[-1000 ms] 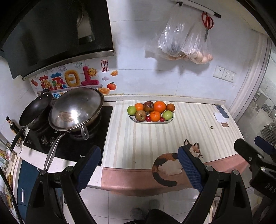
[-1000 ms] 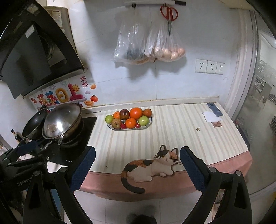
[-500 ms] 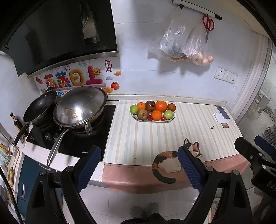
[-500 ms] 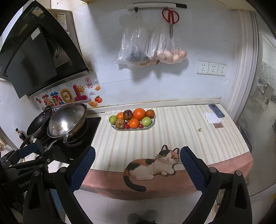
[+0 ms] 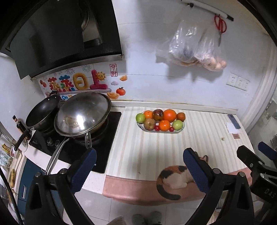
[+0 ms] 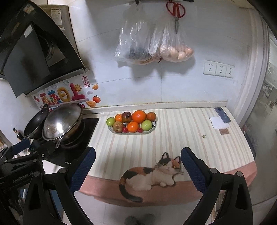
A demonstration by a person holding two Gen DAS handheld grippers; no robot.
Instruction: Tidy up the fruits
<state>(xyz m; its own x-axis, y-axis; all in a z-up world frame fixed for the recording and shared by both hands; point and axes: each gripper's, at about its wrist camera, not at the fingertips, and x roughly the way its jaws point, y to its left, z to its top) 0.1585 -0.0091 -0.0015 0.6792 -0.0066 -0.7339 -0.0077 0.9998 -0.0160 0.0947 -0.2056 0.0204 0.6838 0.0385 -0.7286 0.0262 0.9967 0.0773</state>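
A glass plate (image 5: pixel 146 129) (image 6: pixel 153 127) heaped with fruit stands near the back of the striped counter: several oranges (image 5: pixel 169 115) (image 6: pixel 139 116), two green apples (image 5: pixel 140 118) (image 6: pixel 146 125), brownish apples and small red cherries. My left gripper (image 5: pixel 138 166) is open and empty, held in front of the counter's front edge, far from the plate. My right gripper (image 6: pixel 138 162) is open and empty too, over the front edge by the cat picture (image 6: pixel 152 174). Each gripper shows at the edge of the other's view.
A stove with a steel wok (image 5: pixel 83 113) and a black pan (image 5: pixel 42 112) stands left of the plate. A phone (image 6: pixel 222 116), paper and a small card lie at the counter's back right. Plastic bags (image 6: pixel 152 45) and red scissors (image 6: pixel 175 10) hang on the wall above.
Both grippers have moved a little nearer the counter and up; the plate and stove look larger and lower in view. Both stay open and empty.
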